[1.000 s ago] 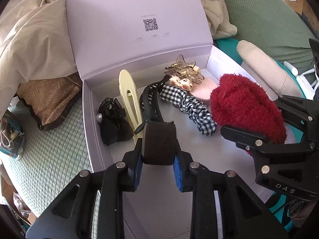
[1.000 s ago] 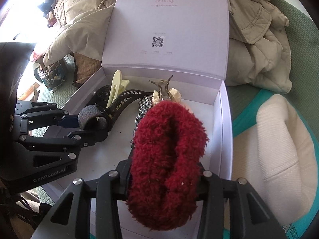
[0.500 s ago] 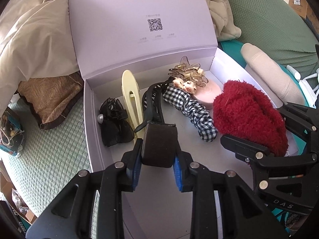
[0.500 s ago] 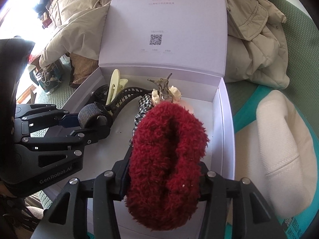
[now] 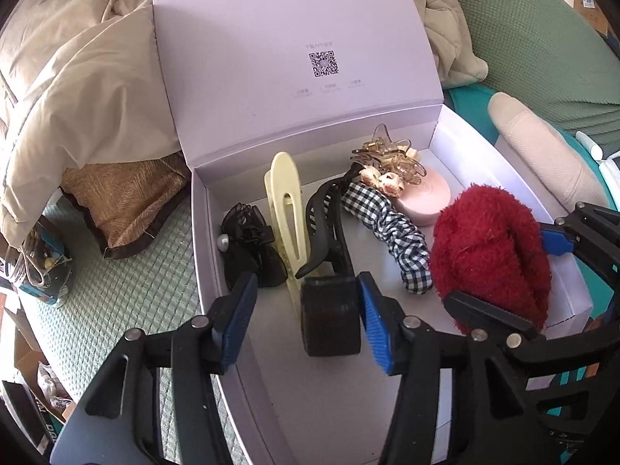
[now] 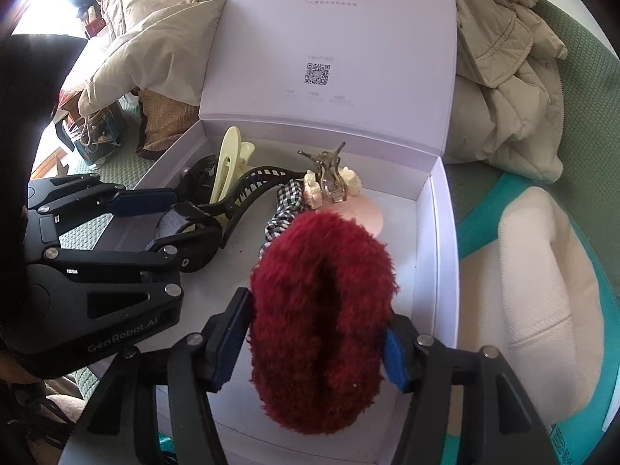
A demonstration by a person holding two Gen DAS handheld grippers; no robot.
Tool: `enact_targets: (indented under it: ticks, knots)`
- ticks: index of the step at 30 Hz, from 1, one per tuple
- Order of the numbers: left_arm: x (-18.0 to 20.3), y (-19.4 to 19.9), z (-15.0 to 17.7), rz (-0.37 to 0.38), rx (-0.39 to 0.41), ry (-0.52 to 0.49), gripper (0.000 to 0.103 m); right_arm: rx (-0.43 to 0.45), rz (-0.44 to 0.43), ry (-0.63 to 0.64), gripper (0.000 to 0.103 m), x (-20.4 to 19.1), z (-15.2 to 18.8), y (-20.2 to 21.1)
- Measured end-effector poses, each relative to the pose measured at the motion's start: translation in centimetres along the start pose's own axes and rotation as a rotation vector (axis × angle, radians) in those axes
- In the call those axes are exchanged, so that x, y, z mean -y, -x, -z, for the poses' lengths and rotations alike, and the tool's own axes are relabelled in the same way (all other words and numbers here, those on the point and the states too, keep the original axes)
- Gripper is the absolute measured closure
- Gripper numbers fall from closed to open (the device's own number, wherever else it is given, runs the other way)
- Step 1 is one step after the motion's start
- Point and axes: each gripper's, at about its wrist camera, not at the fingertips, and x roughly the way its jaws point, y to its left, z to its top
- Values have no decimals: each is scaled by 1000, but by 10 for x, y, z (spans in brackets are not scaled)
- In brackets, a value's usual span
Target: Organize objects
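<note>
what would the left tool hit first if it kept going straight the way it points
Most likely the dark brown hair band between its opening fingers, with one pad touching it. Past that lies the black hair clip on the box floor, though depth is hard to judge.

a green quilted cover (image 5: 116, 302) spreads under everything, with a beige padded coat (image 5: 77, 89) heaped at the far left and a brown cushion (image 5: 128, 197) beside it. a cream pillow (image 6: 542, 271) lies right; bright daylight enters far left.
</note>
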Motion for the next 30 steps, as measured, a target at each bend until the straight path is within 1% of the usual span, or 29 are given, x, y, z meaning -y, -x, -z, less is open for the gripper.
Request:
enact_targets:
  ticks: [1, 4, 6, 9, 12, 16, 19, 21, 27, 30]
  knots:
    - [-3, -1, -1, 6, -2, 5, 50, -1, 2, 2, 37, 1, -1, 1]
    - [-4, -1, 0, 17, 0, 15, 48, 1, 14, -3, 37, 2, -2, 3]
    - [-12, 10, 1, 17, 13, 22, 48, 8, 14, -5, 37, 2, -3, 5]
    - [-16, 21, 1, 4, 72, 40, 48, 27, 24, -5, 37, 3, -3, 12]
    - [-20, 33, 5, 16, 111, 44, 48, 49, 36, -22, 37, 6, -5, 20]
    - [-20, 39, 4, 46, 100, 51, 48, 67, 40, -24, 37, 8, -7, 30]
    - [-16, 46, -2, 35, 101, 62, 48, 85, 41, -19, 37, 7, -9, 40]
    - [-24, 62, 2, 26, 106, 78, 48, 101, 40, -19, 37, 7, -10, 47]
    - [-27, 89, 7, 17, 102, 106, 48, 145, 44, -8, 37, 5, -15, 73]
    - [-27, 106, 9, 5, 113, 118, 48, 166, 41, -3, 37, 2, -15, 87]
